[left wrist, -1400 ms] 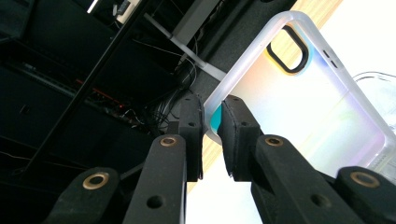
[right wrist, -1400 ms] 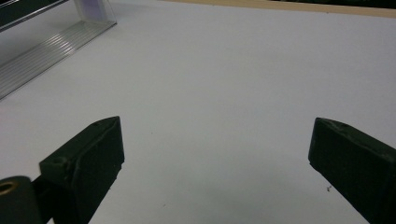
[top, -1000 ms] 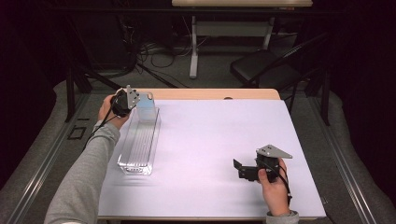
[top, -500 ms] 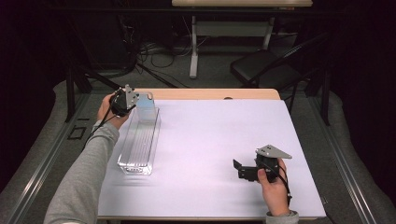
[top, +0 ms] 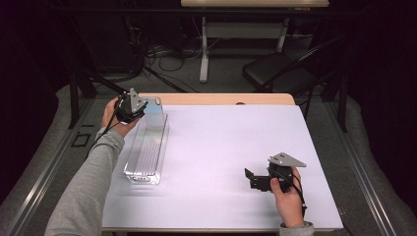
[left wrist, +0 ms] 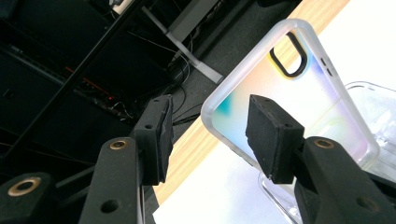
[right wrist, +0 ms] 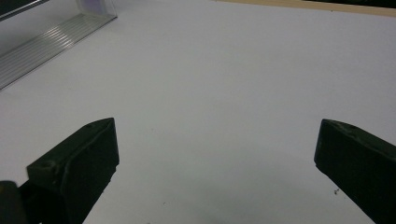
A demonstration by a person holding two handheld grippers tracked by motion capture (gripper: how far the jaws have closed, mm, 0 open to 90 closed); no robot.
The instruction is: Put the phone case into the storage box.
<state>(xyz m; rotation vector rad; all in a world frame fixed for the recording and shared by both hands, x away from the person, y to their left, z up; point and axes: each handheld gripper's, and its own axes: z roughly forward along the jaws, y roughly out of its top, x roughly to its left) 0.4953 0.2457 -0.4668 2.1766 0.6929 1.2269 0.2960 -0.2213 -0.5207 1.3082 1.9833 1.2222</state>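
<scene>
A clear phone case (top: pixel 155 112) with a rainbow sheen stands upright at the far end of a long clear plastic tray (top: pixel 132 173) on the left of the white table. My left gripper (top: pixel 143 106) is at the case's top. In the left gripper view (left wrist: pixel 210 105) its jaws have just been opening. The case (left wrist: pixel 308 88) rises behind the right pad (left wrist: pixel 268 135), its edge in the gap, and no pad presses on it. The tray's rim (left wrist: pixel 379 99) shows beyond. My right gripper (top: pixel 249 179) rests low at the near right, its jaws (right wrist: pixel 215 140) wide open over bare table.
The ribbed tray (right wrist: pixel 46 42) lies far left of the right gripper. The table's wooden far edge (top: pixel 221 98) runs behind the white sheet. A black chair (top: pixel 280 73), a desk leg (top: pixel 202 54) and floor cables stand beyond the table.
The left gripper's jaws have spread apart and let go of the phone case, which stays standing in the tray. Neither hand has shifted.
</scene>
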